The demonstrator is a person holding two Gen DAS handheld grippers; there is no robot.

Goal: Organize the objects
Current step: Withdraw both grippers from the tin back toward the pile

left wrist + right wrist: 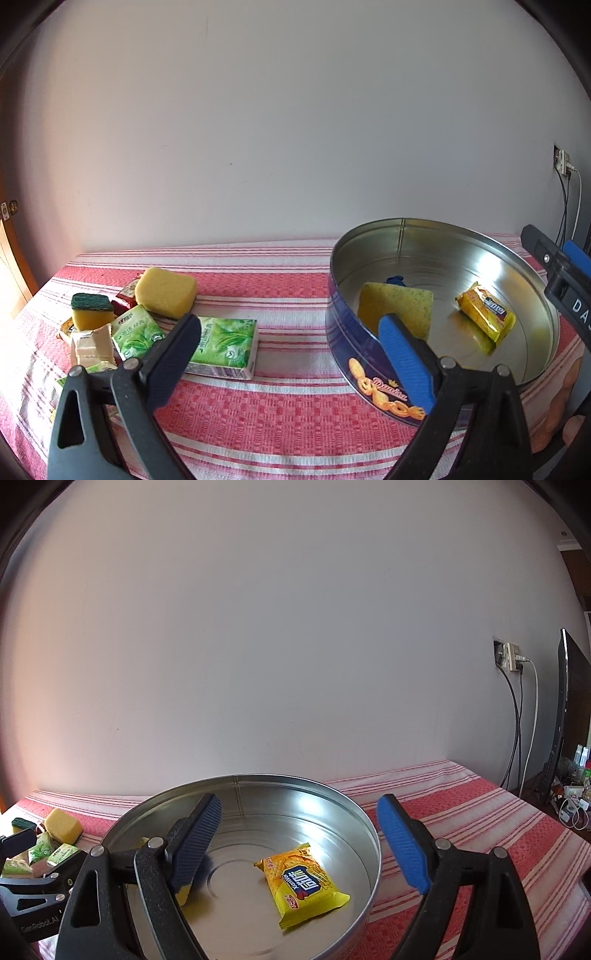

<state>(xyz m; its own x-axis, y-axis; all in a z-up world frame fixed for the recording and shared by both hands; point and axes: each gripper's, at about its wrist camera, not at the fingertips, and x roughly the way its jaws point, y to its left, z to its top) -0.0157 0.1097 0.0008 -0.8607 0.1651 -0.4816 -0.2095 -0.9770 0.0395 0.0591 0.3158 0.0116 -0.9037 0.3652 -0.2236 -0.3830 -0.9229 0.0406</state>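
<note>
Nearest the left wrist camera, the left gripper (291,354) has its two fingers spread wide and nothing between them. Its left finger hangs over a green tissue pack (225,347) on the red-and-white striped tablecloth (277,417); its blue-padded right finger crosses the near wall of a round blue cookie tin (354,350). Inside the tin lie a flat yellow sponge (402,302) and a yellow biscuit packet (485,314). A small dark blue item behind the sponge is too hidden to identify.

To the left sits a loose pile: a thick yellow sponge (166,291), a green-topped scouring sponge (92,310), a second green tissue pack (135,332) and some small wrapped items.

From the right wrist view, the right gripper (299,843) hovers over the tin (369,860), likewise wide and empty, with the biscuit packet (306,884) resting below on the tin floor.

The nearest tissue pack is probably the next thing to move. It looks light and soft, with a slick plastic wrap, so pinching across its short sides should hold better than grasping the flat faces.
</note>
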